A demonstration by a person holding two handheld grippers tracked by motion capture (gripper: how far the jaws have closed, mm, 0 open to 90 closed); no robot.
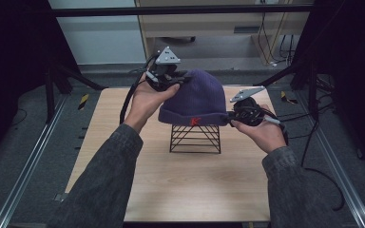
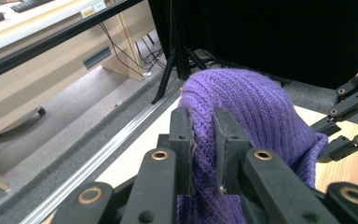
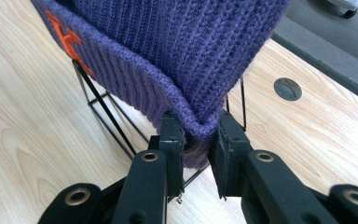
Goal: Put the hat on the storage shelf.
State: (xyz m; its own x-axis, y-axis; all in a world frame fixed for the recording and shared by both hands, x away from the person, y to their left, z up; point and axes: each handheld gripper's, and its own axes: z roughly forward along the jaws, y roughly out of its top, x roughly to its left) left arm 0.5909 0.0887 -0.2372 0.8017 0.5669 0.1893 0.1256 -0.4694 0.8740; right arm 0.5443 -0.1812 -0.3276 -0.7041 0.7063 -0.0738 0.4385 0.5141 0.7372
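— Where is the beanie (image 1: 197,98)?

— On the wire stand (image 1: 195,137), mid-table, nearer the far edge. Our left gripper (image 1: 171,80) pinches its crown; our right gripper (image 1: 235,115) pinches the folded brim at its right end.

— What's in the way?

— We judge only the stand beneath it; lifting straight up should clear it.

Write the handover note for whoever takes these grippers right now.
Left gripper: shut on the beanie near its crown.
Right gripper: shut on the beanie's folded brim.
The beanie sits over the black wire stand on the table.
Done: both grips set.
Left: probably lifting the beanie off or seating it; I can't tell which.
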